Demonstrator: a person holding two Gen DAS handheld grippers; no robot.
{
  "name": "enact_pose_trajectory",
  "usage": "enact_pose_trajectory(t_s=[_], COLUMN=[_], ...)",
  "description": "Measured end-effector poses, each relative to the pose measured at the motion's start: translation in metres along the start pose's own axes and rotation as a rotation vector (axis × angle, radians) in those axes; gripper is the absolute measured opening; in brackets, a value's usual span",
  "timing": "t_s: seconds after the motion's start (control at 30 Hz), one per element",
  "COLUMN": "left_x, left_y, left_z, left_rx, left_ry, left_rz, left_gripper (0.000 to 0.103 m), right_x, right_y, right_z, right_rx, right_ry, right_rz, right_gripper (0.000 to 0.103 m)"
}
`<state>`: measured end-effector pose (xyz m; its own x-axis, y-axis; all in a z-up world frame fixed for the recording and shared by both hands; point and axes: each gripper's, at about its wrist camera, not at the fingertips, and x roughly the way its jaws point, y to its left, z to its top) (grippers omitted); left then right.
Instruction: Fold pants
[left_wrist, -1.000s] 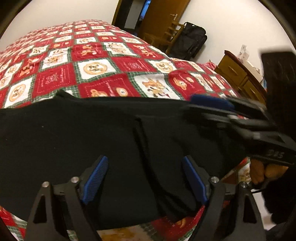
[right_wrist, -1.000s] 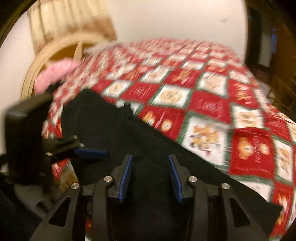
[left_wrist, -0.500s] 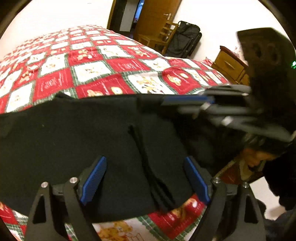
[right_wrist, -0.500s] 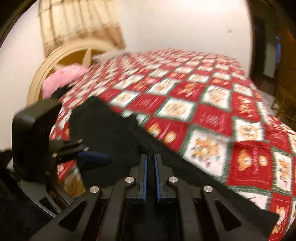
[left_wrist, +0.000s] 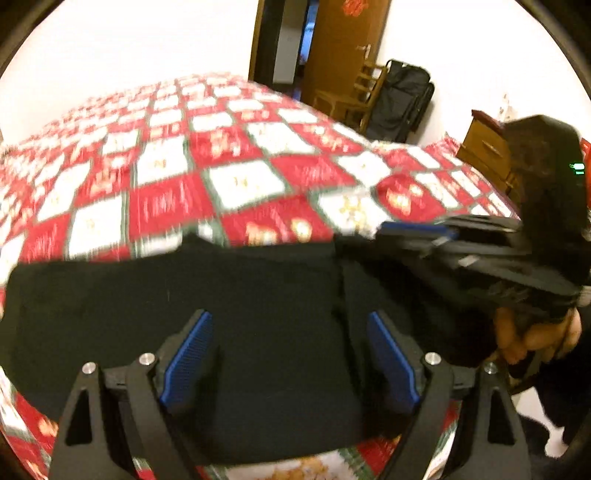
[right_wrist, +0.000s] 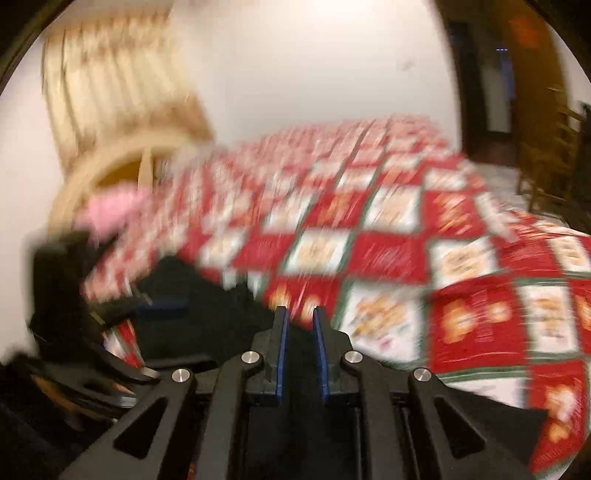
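Black pants (left_wrist: 258, 288) lie spread across the near edge of the bed, with a raised crease running down near their right side. My left gripper (left_wrist: 288, 321) hovers over them, wide open, nothing between its blue pads. My right gripper (left_wrist: 391, 234) reaches in from the right at the pants' far edge. In the right wrist view the right gripper (right_wrist: 299, 312) shows a narrow gap and its jaws are opening; the pads press on nothing, and black pants (right_wrist: 207, 306) lie below and to the left. The left gripper (right_wrist: 162, 304) shows there, blurred.
A red, white and green patchwork quilt (left_wrist: 236, 184) covers the bed. Beyond it are a wooden door (left_wrist: 343, 48), a chair (left_wrist: 354, 96), a black bag (left_wrist: 402, 99) and a dresser (left_wrist: 487, 151). A headboard (right_wrist: 122, 162) and a pink item (right_wrist: 114, 206) sit at the bed's other end.
The right gripper shut to a slit half a second ago and now stands slightly parted. Both cameras have risen and tipped up, so more wall shows. The left gripper stays wide open.
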<state>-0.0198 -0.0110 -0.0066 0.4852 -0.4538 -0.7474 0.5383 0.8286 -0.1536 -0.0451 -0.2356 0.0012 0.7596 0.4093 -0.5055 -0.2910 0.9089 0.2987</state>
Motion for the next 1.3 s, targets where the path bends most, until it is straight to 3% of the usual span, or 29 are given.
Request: enact_pose_trajectory(t_s=[0.03,0.1,0.2,0.3,0.37,0.47,0.53,0.67,0.73,0.9,0.97,1.03,1.17,1.3], left_x=[-0.001,-0.001,0.015,0.037,0.046,0.053,0.048,0.038,0.029,0.017,0.012,0.003,-0.014,-0.021], left_y=[-0.004,-0.014,-0.03,-0.033,-0.034,-0.031,-0.027,-0.017,-0.01,-0.014,-0.011,-0.003,0.024,0.066], left_z=[0.007,0.016,0.022,0.017,0.011,0.002,-0.001,-0.014,-0.023,-0.035,-0.034,-0.03,-0.023,-0.022], left_rx=[0.014,0.046,0.096,0.074,0.056,0.018,-0.005,-0.041,-0.086,-0.055,-0.054,-0.067,-0.11,-0.217], left_ry=[-0.02,-0.051,-0.068,-0.002,0.031,0.079,0.083,0.109,0.123,0.157,0.154,0.125,0.022,-0.015], left_rz=[-0.004,-0.014,0.013,0.04,0.063,0.081,0.078,0.121,0.102,0.122,0.123,0.131,0.19,0.302], left_gripper=[0.088,0.088,0.088,0.088,0.088,0.089,0.089,0.091,0.091,0.091,0.091,0.091,0.091,0.091], right_x=[-0.018,-0.055,-0.084,-0.093,-0.084,-0.058,-0.04,-0.048,-0.05,-0.078,-0.092,-0.091,-0.051,0.001], right_y=[-0.009,-0.032,-0.057,-0.071,-0.067,-0.062,-0.074,-0.111,-0.11,-0.094,-0.078,-0.053,0.001,0.047], right_z=[0.002,-0.002,-0.021,-0.044,-0.052,-0.059,-0.062,-0.067,-0.069,-0.067,-0.063,-0.06,-0.058,-0.06], right_rx=[0.035,0.099,0.155,0.224,0.194,0.134,0.143,0.382,0.381,0.363,0.325,0.241,0.075,-0.051], right_ry=[-0.042,-0.1,-0.077,-0.05,-0.012,0.068,0.13,0.066,0.058,-0.057,-0.121,-0.128,-0.036,0.041], right_rz=[-0.026,-0.2,-0.34,-0.36,-0.398,-0.45,-0.564,-0.518,-0.524,-0.653,-0.626,-0.561,-0.364,-0.26], right_gripper=[0.036,0.051,0.051,0.051,0.051,0.042,0.042,0.051,0.051,0.051,0.051,0.05,0.036,0.035])
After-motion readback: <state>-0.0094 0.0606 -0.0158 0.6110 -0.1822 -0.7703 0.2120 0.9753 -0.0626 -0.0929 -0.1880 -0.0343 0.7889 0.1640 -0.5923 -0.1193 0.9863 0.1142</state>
